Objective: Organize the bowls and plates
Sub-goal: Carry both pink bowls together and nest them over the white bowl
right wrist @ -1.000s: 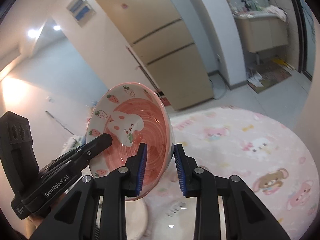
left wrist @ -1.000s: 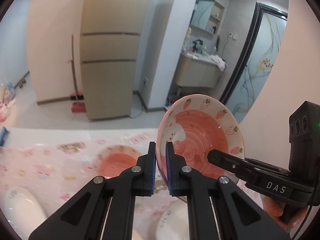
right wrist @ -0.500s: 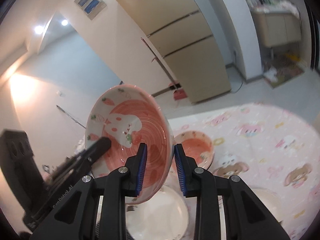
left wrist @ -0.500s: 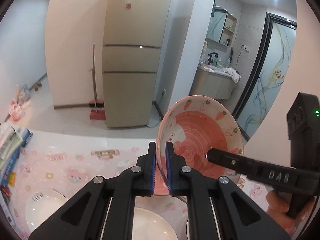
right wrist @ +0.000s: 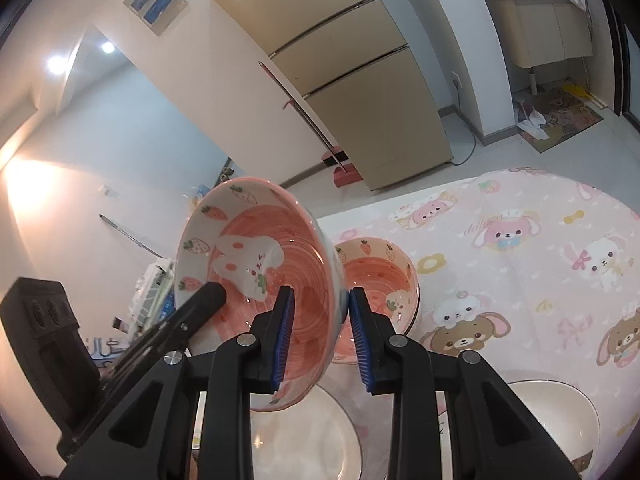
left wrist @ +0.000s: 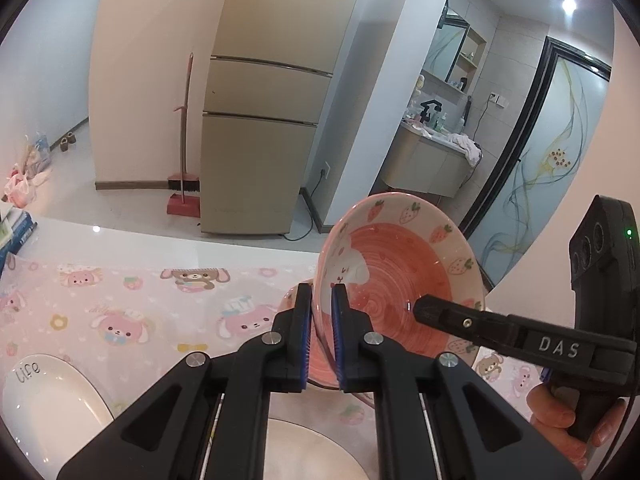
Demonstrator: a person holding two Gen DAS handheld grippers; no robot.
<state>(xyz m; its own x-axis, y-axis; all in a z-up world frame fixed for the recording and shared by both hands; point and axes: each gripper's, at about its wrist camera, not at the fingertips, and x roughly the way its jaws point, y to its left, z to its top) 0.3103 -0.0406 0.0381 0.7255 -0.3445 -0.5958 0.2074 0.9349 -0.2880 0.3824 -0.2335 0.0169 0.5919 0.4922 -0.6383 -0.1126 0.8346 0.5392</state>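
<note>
A pink bowl with strawberries and a white rabbit inside hangs tilted on edge above the table, held from both sides. My left gripper is shut on its left rim. My right gripper is shut on the opposite wall of the bowl, one pad inside and one outside. A second matching pink bowl stands on the tablecloth just beyond the held one; in the left wrist view only slivers of this second bowl show. A white plate lies under the held bowl.
The pink cartoon tablecloth covers the table. A white bowl marked "life" sits at the near left, another white bowl at the near right. Books lie at the left edge. A fridge and broom stand beyond.
Both grippers have come down toward the table with the bowl between them. The second pink bowl and the white dishes now show closer below.
</note>
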